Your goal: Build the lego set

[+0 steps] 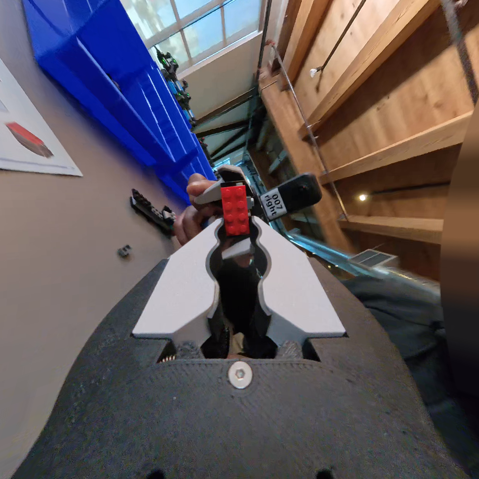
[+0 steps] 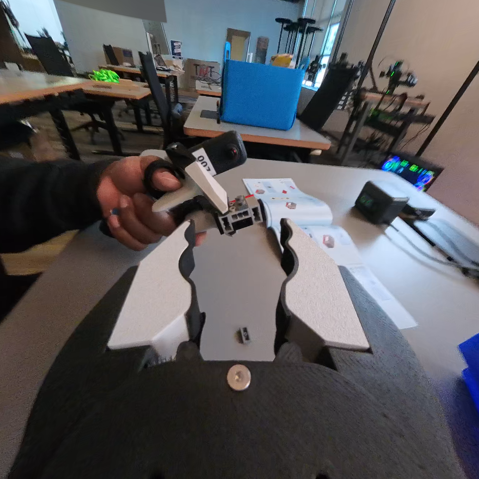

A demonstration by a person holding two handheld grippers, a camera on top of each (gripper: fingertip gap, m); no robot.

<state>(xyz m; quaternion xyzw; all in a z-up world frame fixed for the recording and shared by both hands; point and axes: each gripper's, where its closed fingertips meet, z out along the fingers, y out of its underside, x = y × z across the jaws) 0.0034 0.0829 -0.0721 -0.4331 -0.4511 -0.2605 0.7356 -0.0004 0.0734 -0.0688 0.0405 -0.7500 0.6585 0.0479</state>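
While both grippers hover above it, a pale grey table point(image 2: 324, 168) fills the foreground of a workshop with other desks, black chairs and a bright blue fabric box point(image 2: 260, 94) on the desk behind. An open instruction booklet point(image 2: 305, 210) lies on the table, a small black device point(image 2: 379, 204) with trailing cables sits to its right, and blue plastic bins point(image 1: 111, 85) line one edge. From the tilted left wrist view, wooden shelving point(image 1: 388, 129) and a paned window point(image 1: 197, 28) also show.

A partly built lego assembly point(image 2: 239, 215) is held in the air above the table. It is a grey block of joined pieces with open square sockets on one face, and a red studded brick point(image 1: 235, 211) (two studs wide, four long) on another. The left gripper point(image 1: 234, 228) is clenched on it: its pale fingers pinch the red brick at the tips.

The right gripper point(image 2: 236, 228) is released, its fingers spread wide with bare tabletop between them, just short of the assembly. The person's left hand point(image 2: 134, 202) grips the left tool's handle.

One small dark grey piece point(image 2: 244, 335) lies loose on the table, and a long dark strip of built pieces point(image 1: 153, 213) lies beyond it; its detail is blurred. Much of the room's edges are smeared, and the bins are cut off by the frame.
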